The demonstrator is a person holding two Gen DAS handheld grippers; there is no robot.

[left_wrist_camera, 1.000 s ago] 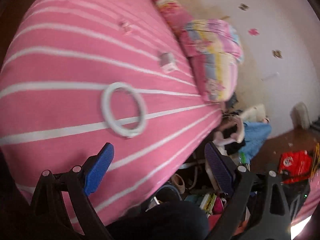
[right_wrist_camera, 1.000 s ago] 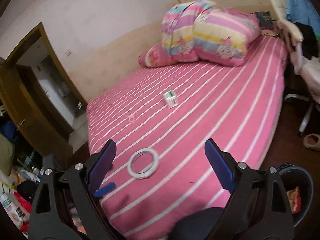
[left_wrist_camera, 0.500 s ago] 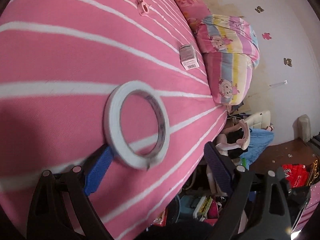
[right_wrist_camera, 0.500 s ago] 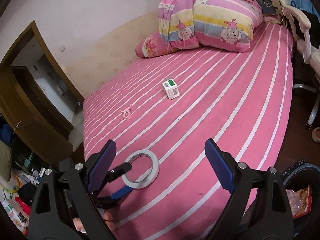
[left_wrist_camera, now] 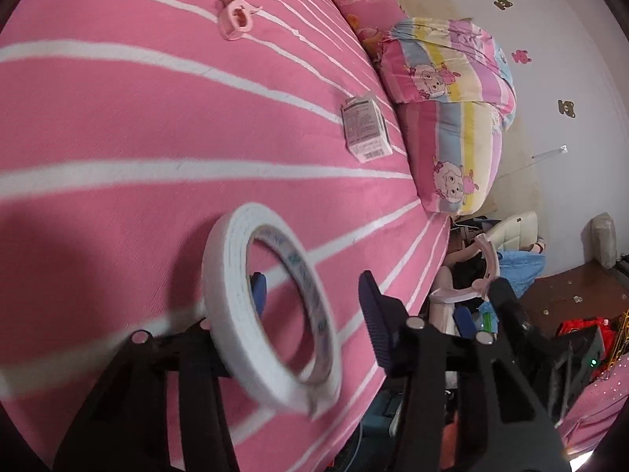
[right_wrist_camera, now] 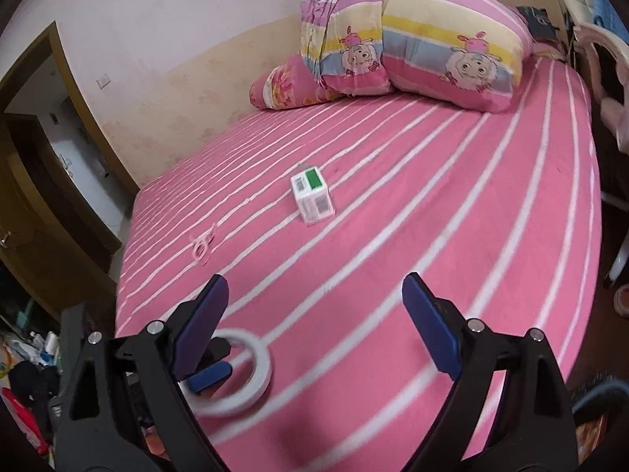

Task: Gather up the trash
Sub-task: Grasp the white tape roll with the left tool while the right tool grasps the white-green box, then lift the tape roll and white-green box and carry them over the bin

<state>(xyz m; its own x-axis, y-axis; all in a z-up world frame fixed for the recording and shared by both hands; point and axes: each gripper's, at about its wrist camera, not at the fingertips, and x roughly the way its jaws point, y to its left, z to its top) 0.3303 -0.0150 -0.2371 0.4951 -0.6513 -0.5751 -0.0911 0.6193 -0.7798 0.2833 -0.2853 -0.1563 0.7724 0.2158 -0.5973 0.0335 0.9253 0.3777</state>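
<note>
White tape roll (left_wrist_camera: 271, 306), lying flat on the pink striped bed (left_wrist_camera: 157, 118) a second ago, now stands tilted with one edge lifted off the sheet. The left tool (left_wrist_camera: 314, 299) has come down over it, and its jaws are closing. One blue pad sits behind the ring's wall and the other stands just clear of it (no firm pinch visible yet). Judged from this, the first pickup is under way but not secured.

The right tool (right_wrist_camera: 314, 314) has moved closer over the bed, its jaws spread wide and holding nothing. From its view the roll sits low and to the left. A small carton (right_wrist_camera: 312, 194) and a pink clip (right_wrist_camera: 202, 246) lie further up the bed, both untouched and well apart from either tool.
</note>
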